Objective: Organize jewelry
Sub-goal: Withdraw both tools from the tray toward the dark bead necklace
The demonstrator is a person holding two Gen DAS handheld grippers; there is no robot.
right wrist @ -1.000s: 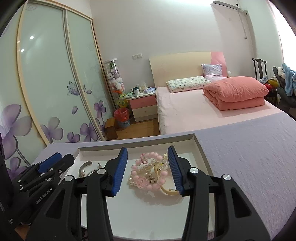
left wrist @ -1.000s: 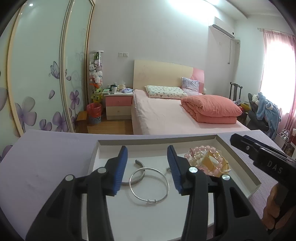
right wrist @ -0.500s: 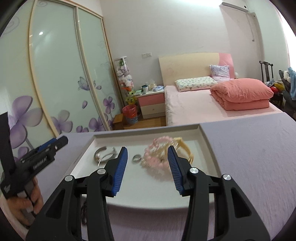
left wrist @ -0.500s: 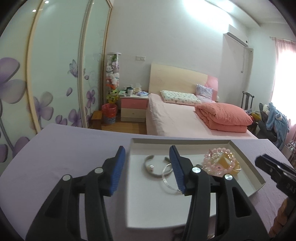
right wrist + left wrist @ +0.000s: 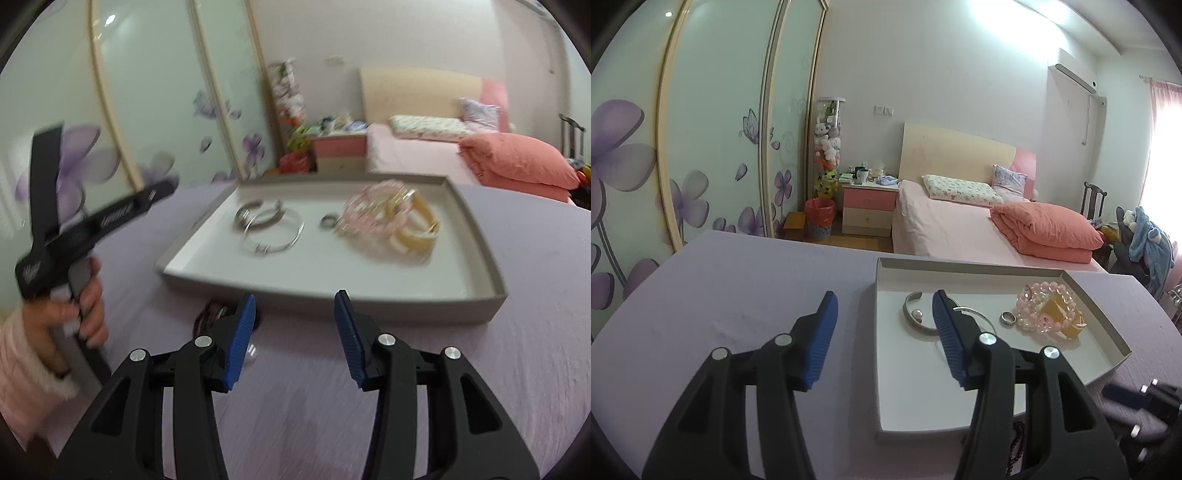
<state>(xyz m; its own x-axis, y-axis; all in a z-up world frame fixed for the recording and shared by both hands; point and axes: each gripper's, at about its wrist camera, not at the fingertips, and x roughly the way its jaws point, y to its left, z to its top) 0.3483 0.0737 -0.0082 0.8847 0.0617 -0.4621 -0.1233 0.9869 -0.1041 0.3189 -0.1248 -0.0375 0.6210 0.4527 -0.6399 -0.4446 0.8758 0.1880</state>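
Left tongs (image 5: 882, 314), opening w/ nothing between, are held left of tray (image 5: 332, 299), while right tongs (image 5: 294, 314), closing empty, are aimed at dark beads (image 5: 208, 317) near it, presumably for pickup.

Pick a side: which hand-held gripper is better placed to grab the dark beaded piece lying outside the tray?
Right. The right hand-held gripper hangs just beside the dark beaded bracelet before the shallow grey tray, jaws closing, empty. The left hand-held gripper points elsewhere.

One shallow grey cardboard tray (image 5: 997, 266) holds one open silver cuff bracelet (image 5: 911, 314), one thin silver wire bangle (image 5: 273, 233), one small silver ring (image 5: 1007, 318), one yellow bangle (image 5: 1067, 325) and pink beaded bracelets (image 5: 1039, 308), their number unclear.
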